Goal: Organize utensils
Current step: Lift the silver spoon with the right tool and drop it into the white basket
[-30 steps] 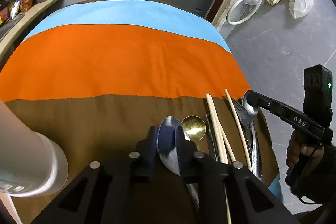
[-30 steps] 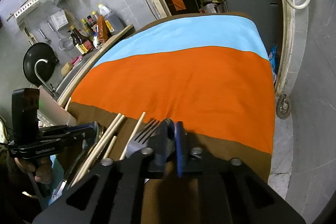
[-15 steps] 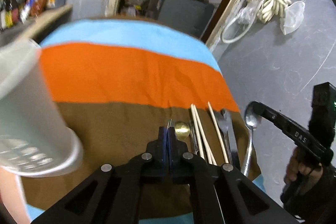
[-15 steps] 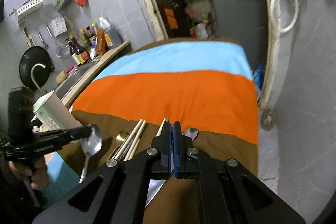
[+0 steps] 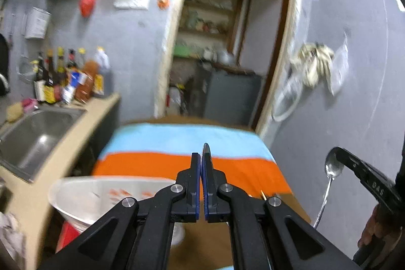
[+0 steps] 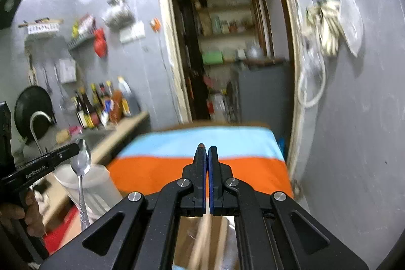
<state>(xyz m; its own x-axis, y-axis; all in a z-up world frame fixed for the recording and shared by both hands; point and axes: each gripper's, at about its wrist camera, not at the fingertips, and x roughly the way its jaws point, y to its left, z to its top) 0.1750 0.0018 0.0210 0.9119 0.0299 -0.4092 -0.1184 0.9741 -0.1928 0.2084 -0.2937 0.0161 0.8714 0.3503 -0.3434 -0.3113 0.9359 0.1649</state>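
Both grippers are held up above the counter, which is covered by a striped cloth (image 5: 152, 166) in blue, orange and brown bands.

The left gripper (image 5: 202, 161) has its jaws together, clamped on the left spoon (image 6: 81, 161). In the right wrist view the bowl of that spoon is pinched at the jaw tips and the handle hangs straight down in the air, over the near left edge of the counter. The person's left hand (image 6: 25, 206) grips the tool's handle at the frame edge.

The right gripper (image 6: 208, 153) also has its jaws together, clamped on the right spoon (image 5: 334, 166). In the left wrist view its bowl is caught at the tips and the handle hangs down, tilted a little, off the right side of the counter. The right hand (image 5: 374, 232) is partly in view below it.

A white plastic cup (image 5: 106, 196) stands at the near left of the counter, its open mouth just below and to the left of the left gripper. The tips of chopsticks (image 5: 262, 194) show on the brown band beside the left gripper's right finger; the rest is hidden.

To the left is a steel sink (image 5: 33, 133) with a row of bottles (image 5: 71, 77) behind it. Both views are blurred.
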